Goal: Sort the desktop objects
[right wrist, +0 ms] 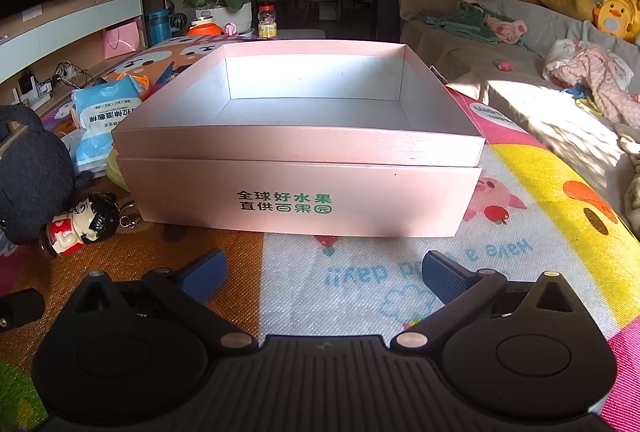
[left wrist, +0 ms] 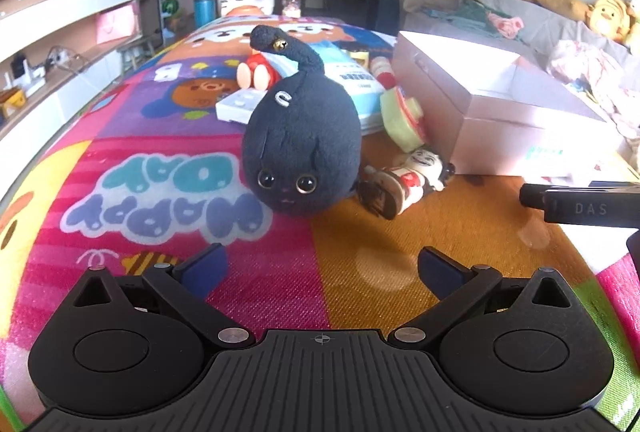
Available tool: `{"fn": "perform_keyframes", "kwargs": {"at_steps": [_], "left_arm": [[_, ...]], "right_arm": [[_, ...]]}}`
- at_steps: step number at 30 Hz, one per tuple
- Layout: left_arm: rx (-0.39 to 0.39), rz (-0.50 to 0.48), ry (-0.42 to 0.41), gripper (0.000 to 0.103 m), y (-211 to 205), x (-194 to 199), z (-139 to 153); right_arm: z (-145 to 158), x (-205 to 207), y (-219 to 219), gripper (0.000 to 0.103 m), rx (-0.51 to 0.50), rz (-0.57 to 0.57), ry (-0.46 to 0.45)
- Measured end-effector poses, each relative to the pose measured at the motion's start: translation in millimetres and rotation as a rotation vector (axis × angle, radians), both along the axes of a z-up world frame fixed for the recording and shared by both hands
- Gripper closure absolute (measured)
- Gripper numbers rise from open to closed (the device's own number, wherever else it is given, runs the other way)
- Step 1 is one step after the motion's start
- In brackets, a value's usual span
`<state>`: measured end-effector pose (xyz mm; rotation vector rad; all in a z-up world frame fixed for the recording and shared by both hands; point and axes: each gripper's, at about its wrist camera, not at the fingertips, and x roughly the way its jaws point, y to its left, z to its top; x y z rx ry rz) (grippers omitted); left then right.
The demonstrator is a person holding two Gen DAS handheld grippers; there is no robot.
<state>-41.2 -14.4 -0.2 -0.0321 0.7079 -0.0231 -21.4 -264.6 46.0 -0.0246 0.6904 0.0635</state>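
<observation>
My left tool (left wrist: 322,264) hangs wide open with nothing between its blue pads, tilted down at the round black plush cat (left wrist: 302,147), which lies on the bright cartoon-printed mat covering the surface (left wrist: 132,135). Only this view shows the clutter behind the cat: a red-clothed doll (left wrist: 256,69), a white flat gadget (left wrist: 240,103) and a pale green toy (left wrist: 402,117). The small ceramic figurine with black hair (left wrist: 404,179) lies on its side just beside the cat.

My right tool (right wrist: 322,270) is equally spread and holds nothing. Its view alone looks into the pink cardboard box with green lettering (right wrist: 300,191), whose white interior is bare. At the left edge the cat and figurine (right wrist: 82,224) show again, with a blue-and-white soft pack (right wrist: 104,119) partly hidden behind the box.
</observation>
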Motion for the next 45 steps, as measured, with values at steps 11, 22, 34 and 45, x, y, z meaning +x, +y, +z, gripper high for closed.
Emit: {"fn": "perform_keyframes", "kwargs": {"at_steps": [11, 22, 34, 45], "left_arm": [[0.044, 0.036, 0.004, 0.0, -9.0, -12.1, -0.3], [0.039, 0.037, 0.012, 0.0, -4.6, 21.3, -0.3], [0.05, 0.045, 0.004, 0.0, -3.1, 23.1, -0.9], [0.042, 0.009, 0.024, 0.0, 1.7, 24.8, 1.0]], "right_arm": [[0.7, 4.6, 0.3, 0.0, 0.017, 0.04, 0.005], [2.8, 7.8, 3.5, 0.0, 0.013, 0.043, 0.005], [2.7, 9.7, 3.0, 0.0, 0.014, 0.044, 0.005], [6.1, 4.3, 5.5, 0.0, 0.026, 0.037, 0.065]]}}
